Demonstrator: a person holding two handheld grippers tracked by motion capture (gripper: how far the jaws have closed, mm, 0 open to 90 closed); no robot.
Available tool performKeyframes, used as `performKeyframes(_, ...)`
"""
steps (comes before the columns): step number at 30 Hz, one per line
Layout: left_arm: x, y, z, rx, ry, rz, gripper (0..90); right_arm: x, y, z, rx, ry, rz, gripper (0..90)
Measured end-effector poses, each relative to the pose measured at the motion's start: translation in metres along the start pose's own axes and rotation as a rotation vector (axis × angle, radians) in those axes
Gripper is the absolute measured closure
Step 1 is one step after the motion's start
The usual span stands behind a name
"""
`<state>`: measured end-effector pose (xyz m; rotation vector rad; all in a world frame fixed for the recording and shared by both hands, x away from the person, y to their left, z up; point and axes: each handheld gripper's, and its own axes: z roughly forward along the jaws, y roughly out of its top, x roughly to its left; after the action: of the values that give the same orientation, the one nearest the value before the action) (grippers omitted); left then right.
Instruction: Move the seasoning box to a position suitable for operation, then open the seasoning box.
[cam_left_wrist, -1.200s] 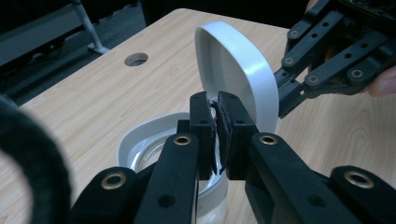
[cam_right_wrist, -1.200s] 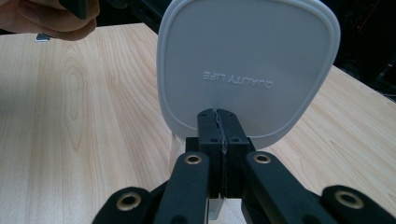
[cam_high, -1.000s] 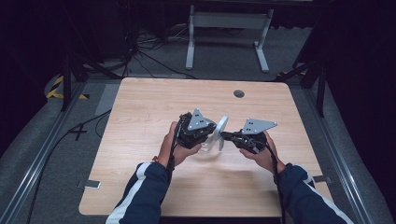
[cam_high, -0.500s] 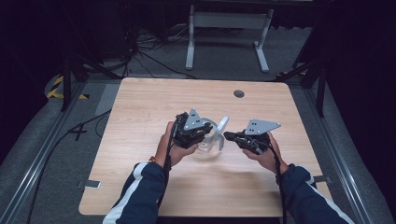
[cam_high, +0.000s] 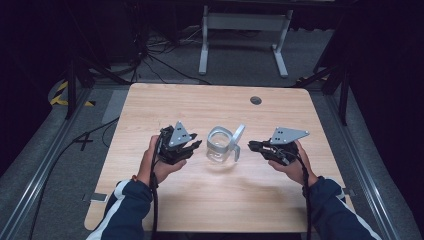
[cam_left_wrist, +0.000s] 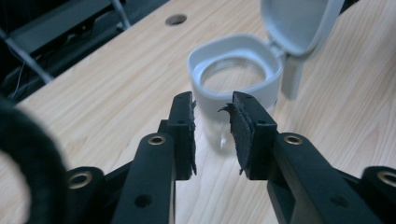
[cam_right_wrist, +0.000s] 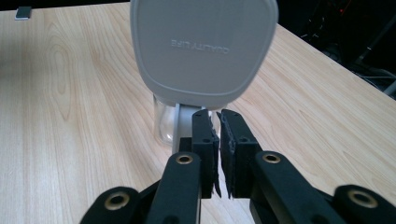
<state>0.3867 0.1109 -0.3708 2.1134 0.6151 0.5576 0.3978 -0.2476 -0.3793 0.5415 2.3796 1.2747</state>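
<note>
Two grippers flanked one small clear glass jar with a grey plastic collar and hinged flip lid (cam_high: 220, 145), which stood near the middle of the pale wooden table (cam_high: 150, 105), its lid swung up and open. At our left, the left gripper (cam_high: 196, 145) sat just beside the jar, apart from it; its jaws had just been opening, and in the left gripper view they stood parted with nothing between them, the jar's collar (cam_left_wrist: 236, 60) just beyond the tips. At our right, the right gripper (cam_high: 251, 145) pointed at the lid side; its jaws had just been easing apart too, leaving a narrow gap that gripped nothing, below the raised lid (cam_right_wrist: 203, 49). We judged the jar light but breakable, its glass slick and prone to sliding, the lid loose on its hinge. The stiff collar looked the safest place to pinch.
</note>
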Motion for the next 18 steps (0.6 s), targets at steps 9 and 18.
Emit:
performKeyframes(9, 0.005, -0.047, -0.015, 0.116, 0.056, -0.01, 54.8, -0.002, -0.007, -0.016, 0.028, -0.028, 0.006, 78.6)
performKeyframes(18, 0.009, -0.087, -0.023, 0.222, 0.101, -0.038, 42.8, 0.0, -0.032, -0.039, 0.083, -0.067, 0.02, 71.5)
